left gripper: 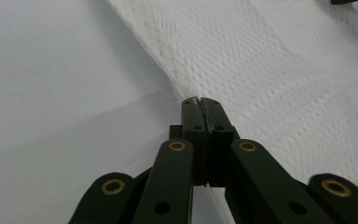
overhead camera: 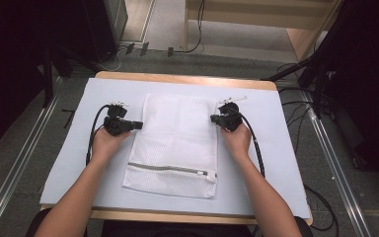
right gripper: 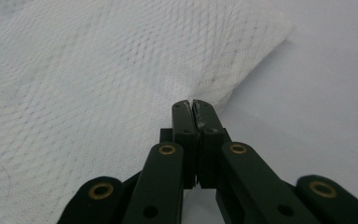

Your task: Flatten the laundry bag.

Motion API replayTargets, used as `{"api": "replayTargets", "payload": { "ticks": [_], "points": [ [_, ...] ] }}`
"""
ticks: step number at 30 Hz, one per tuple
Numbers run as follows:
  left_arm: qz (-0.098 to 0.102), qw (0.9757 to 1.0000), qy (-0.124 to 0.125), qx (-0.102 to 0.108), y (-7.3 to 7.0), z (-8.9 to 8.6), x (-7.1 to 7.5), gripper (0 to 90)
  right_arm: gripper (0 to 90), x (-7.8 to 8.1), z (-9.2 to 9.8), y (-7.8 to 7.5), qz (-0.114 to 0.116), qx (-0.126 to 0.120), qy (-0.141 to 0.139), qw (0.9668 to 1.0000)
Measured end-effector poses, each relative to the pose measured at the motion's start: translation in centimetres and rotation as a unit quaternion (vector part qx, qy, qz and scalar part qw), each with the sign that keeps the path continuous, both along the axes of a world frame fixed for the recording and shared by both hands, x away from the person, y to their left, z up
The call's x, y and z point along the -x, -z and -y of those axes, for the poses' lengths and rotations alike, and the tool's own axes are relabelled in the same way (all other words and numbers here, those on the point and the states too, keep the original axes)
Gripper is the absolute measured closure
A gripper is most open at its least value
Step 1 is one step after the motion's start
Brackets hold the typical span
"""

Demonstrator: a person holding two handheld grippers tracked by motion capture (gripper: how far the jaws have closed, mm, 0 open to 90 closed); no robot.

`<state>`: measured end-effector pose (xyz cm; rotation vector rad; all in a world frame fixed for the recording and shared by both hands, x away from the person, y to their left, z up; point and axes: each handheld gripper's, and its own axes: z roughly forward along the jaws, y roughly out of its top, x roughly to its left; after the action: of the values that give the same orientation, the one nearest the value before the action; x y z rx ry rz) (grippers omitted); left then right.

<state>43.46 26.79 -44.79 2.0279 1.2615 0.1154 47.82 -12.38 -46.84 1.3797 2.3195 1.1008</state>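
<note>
High view: white mesh laundry bag (overhead camera: 175,143) lies flat on the table (overhead camera: 69,163), long axis running away from the person, zipper end nearest. Left gripper (overhead camera: 137,125) and right gripper (overhead camera: 212,118) meet opposite long edges, each with jaws closed, apparently pinching the mesh edge.

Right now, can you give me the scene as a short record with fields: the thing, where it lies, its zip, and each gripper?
thing: white mesh laundry bag
place: flat on the white sheet covering the table
zip: grey zip near the person's edge, closed
left gripper: jaws shut, tips at the bag's left edge
right gripper: jaws shut, tips at the bag's right edge
grip on the mesh: cannot tell
</note>
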Motion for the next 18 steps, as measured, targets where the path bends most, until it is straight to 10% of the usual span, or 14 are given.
{"api": "replayTargets", "payload": {
  "ticks": [7,18],
  "points": [
    [-0.004,0.9999,0.012,0.007,-0.1,0.3,0.0,73.1,68.5,0.3,0.1,-0.1,0.012,0.005,-0.007,0.9999],
    [0.004,0.9991,0.038,0.016,-1.7,0.3,0.9,55.3,66.2,2.5,1.1,-2.1,0.025,-0.017,-0.017,0.9994]
  ]
}}
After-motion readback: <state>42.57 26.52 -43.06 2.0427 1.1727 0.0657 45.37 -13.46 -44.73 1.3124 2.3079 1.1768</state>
